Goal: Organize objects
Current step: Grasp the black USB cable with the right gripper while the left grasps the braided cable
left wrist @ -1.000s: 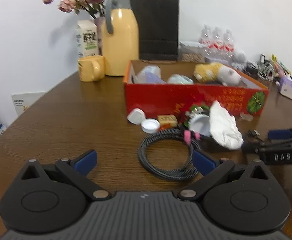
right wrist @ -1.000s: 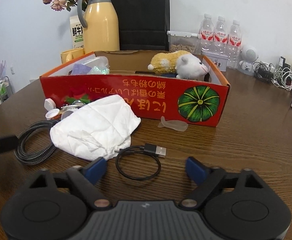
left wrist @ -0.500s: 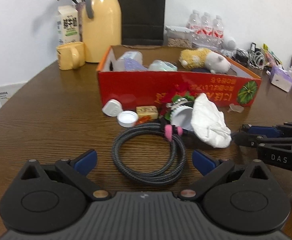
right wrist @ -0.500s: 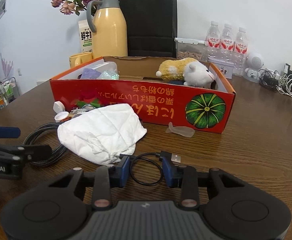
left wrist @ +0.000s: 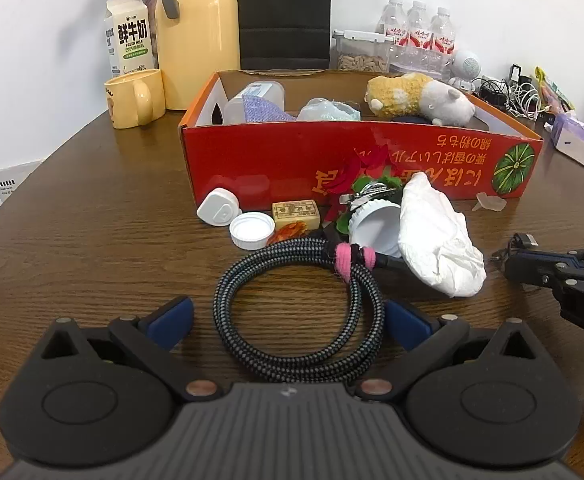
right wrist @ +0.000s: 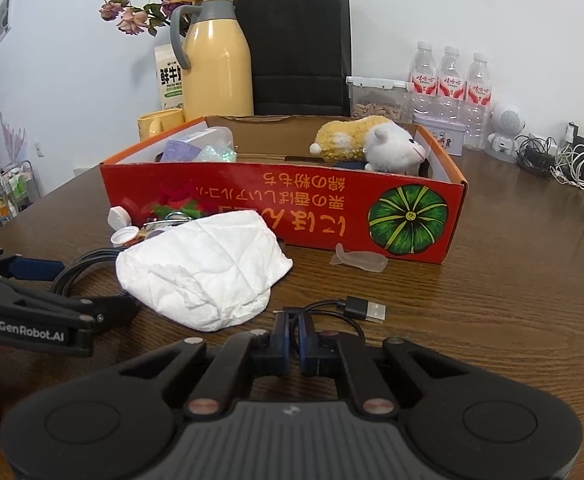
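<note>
Jaws of right gripper [right wrist: 294, 338] pinched tight on thin black USB cable [right wrist: 332, 312], plug end lying free on tabletop [right wrist: 492, 300] just right of them. Jaws of left gripper [left wrist: 288, 316] spread wide, straddling braided cable coil [left wrist: 292, 304] without pressing it. Crumpled white tissue [right wrist: 204, 268] between both cables, in front of red cardboard box [right wrist: 292, 208] holding plush toy [right wrist: 372, 148].

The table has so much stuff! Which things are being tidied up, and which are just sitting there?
Being tidied:
thin cable, pinched by right gripper
thick cable, between open left gripper
tissue
red box

Just sitting there:
jug
bottles
black bag
</note>
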`<state>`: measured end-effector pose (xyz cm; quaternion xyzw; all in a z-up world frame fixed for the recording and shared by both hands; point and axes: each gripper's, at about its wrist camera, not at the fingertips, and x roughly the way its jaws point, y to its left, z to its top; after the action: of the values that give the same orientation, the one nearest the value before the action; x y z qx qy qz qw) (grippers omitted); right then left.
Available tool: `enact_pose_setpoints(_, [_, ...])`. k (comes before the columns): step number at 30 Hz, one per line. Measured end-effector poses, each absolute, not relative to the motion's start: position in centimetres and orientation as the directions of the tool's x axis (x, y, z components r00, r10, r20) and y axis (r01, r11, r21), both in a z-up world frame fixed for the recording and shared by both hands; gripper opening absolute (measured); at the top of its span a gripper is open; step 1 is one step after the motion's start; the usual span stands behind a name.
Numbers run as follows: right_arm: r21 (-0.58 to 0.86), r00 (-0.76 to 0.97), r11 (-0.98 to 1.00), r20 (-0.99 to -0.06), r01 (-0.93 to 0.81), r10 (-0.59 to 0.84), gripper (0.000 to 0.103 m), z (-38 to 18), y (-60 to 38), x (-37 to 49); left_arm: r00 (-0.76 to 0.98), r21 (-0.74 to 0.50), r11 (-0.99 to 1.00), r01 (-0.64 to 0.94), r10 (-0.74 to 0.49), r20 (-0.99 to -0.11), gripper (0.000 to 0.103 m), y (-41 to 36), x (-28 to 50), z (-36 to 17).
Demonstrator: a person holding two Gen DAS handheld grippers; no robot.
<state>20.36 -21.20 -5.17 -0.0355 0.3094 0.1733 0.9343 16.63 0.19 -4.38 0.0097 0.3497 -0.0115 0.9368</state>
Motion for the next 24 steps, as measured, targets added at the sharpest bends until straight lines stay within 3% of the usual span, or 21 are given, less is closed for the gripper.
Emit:
enact_pose_setpoints(9, [0.02, 0.792, 0.934, -0.524, -0.356, 0.313, 0.003, -4.5, -21.3, 18.7, 0.758, 0.013, 0.999, 0.037, -0.02, -0.652, 0.103, 0.2, 16.6, -4.4])
enact_pose_setpoints(12, [0.028, 0.804, 0.937, -0.505, -0.349, 0.315, 0.003, -4.3, -21.6, 18.4, 0.767, 0.007, 0.998, 0.055, -0.038, -0.64, 0.09, 0.1, 16.2, -4.2])
enact_pose_setpoints(24, [0.02, 0.832, 0.937, -0.454, -0.349, 0.319, 0.002, -3.8, -21.8, 17.4, 0.803, 0.011, 0.998, 0.054, -0.037, -0.595, 0.088, 0.4, 13.9, -2.4])
